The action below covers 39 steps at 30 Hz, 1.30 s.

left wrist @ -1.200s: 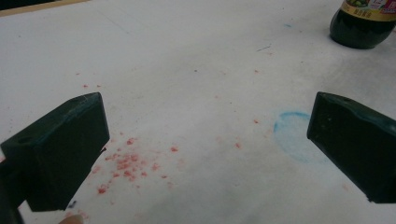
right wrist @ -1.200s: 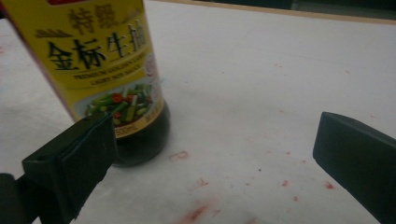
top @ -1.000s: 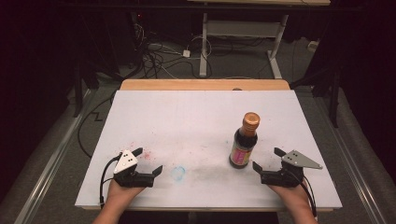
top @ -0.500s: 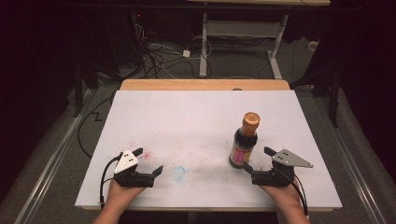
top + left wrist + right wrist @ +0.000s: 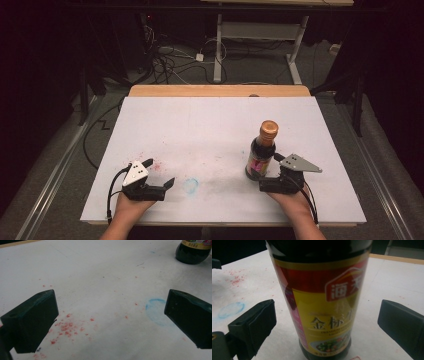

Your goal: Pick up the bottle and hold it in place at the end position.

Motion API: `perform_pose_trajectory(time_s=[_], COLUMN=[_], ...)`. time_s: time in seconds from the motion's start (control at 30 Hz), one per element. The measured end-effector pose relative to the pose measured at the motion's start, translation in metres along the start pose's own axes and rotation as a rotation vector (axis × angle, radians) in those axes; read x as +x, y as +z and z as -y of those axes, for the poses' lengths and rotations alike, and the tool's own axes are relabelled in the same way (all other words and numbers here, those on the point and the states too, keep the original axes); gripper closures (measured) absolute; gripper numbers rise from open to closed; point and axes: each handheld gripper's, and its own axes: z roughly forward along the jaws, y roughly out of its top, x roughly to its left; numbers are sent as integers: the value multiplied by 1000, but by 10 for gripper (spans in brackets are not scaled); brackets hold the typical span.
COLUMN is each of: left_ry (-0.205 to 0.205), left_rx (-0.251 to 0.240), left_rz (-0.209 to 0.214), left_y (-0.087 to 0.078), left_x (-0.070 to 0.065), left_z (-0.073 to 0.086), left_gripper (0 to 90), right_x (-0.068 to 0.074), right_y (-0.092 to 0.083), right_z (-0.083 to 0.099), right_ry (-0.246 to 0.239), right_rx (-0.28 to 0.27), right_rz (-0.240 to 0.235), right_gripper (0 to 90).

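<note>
We see the dark sauce bottle (image 5: 319, 302) standing upright on the white table (image 5: 210, 130), set between the wide-spread jaws of our right claw (image 5: 324, 322), neither jaw touching it. Well off from that bottle, our left claw (image 5: 110, 320) gapes over red specks (image 5: 66, 327), a blue ring (image 5: 156, 313) beside one jaw.

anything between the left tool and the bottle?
Bare table but for stains: red specks and a blue ring, per the left gripper view, before the bottle.

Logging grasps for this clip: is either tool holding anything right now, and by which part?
Nothing is held. The right tool stands open around the dark glass sauce bottle at its yellow label, jaws apart from it. The left tool is open over the table.
</note>
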Motion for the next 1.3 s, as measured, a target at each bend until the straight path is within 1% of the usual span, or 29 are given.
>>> perform_pose_trajectory(time_s=[0.1, 0.17, 0.3, 0.4, 0.5, 0.6, 0.63, 0.7, 0.77, 0.8, 0.9, 1.17, 1.3], left_ry=[3, 4, 1, -1, -4, -7, -10, -12, -16, -17, -19, -21, -27], left_rx=[-2, -5, -4, -3, -4, -8, -9, -9, -10, -10, -8, -6, -6], left_rz=[1, 1, -1, 0, 1, 3, 5, 7, 8, 7, 8, 14, 17], left_y=[0, -1, 0, -1, -1, -1, -1, -1, -1, -1, -1, -2, -2], left_x=[0, 0, 0, 0, 1, 1, 1, 1, 1, 1, 1, 2, 2], left_z=[0, 0, 0, 0, 0, -1, -1, -1, -1, -1, -1, -2, -2], left_gripper=[0, 0, 0, 0, 0, 0, 0, 0, 0, 0, 0, 0, 0], right_x=[2, 3, 2, 3, 6, 9, 12, 12, 11, 11, 11, 8, 6], right_y=[4, 6, 12, 15, 18, 19, 19, 19, 19, 19, 18, 18, 19], right_z=[-2, -4, -5, -5, -6, -7, -8, -8, -8, -8, -9, -11, -14], right_ry=[3, 10, 12, 17, 9, -2, -10, -13, -3, -2, -24, -32, -29], right_rx=[-2, -12, -6, -4, -10, -5, -11, -14, -20, -20, -11, -2, 8], right_rz=[8, 7, 28, 31, 38, 44, 53, 55, 58, 60, 64, 45, 34], right_gripper=[33, 52, 83, 105, 157, 174, 222, 253, 288, 293, 305, 314, 316])
